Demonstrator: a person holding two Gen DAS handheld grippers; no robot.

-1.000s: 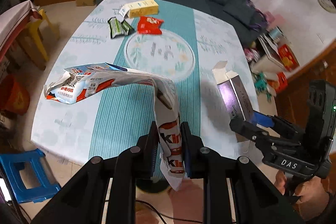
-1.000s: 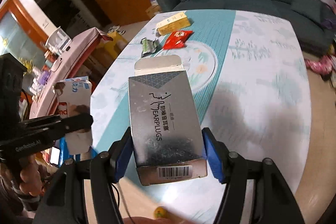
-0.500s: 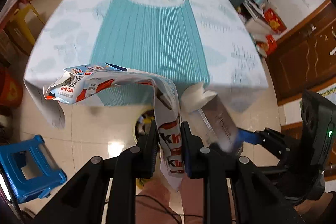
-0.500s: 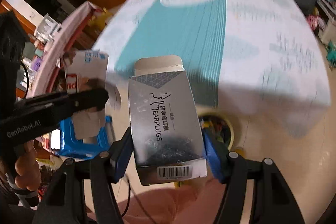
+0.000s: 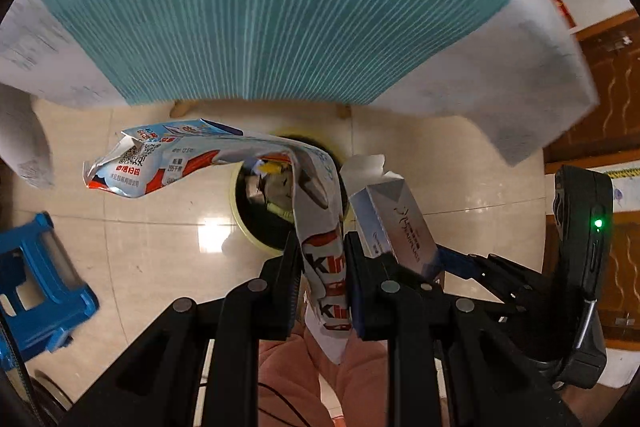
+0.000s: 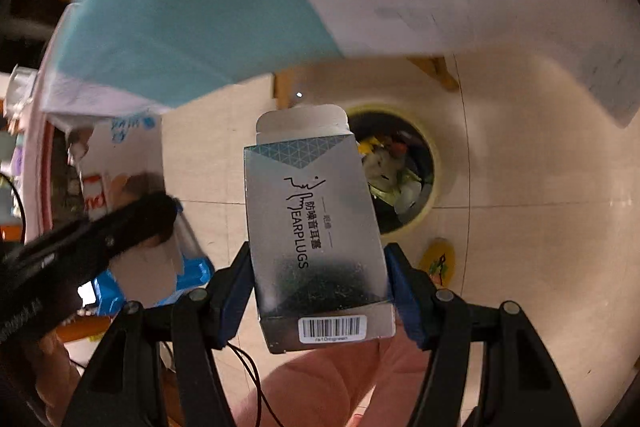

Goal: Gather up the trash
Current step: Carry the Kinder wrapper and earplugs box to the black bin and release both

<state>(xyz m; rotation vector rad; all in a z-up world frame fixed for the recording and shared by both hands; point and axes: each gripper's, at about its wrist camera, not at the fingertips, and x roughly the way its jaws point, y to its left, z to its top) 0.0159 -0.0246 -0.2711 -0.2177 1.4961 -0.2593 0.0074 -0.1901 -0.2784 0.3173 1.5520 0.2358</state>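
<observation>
The left gripper (image 5: 322,267) is pinched nearly closed on a crumpled snack wrapper (image 5: 224,163), whose loose end bends up and away to the left above the floor. The right gripper (image 6: 318,283) is spread about as wide as the silver earplug box (image 6: 312,219) it clamps by the sides, top flap open. Both pieces hang over a yellow-rimmed bin (image 6: 434,183) on the tiled floor (image 6: 540,227), already partly full of rubbish. The bin sits just past the hanging edge of the tablecloth (image 5: 280,7), near two wooden table legs. A blue stool (image 5: 36,279) stands well off to the left, with bare floor between it and the bin
</observation>
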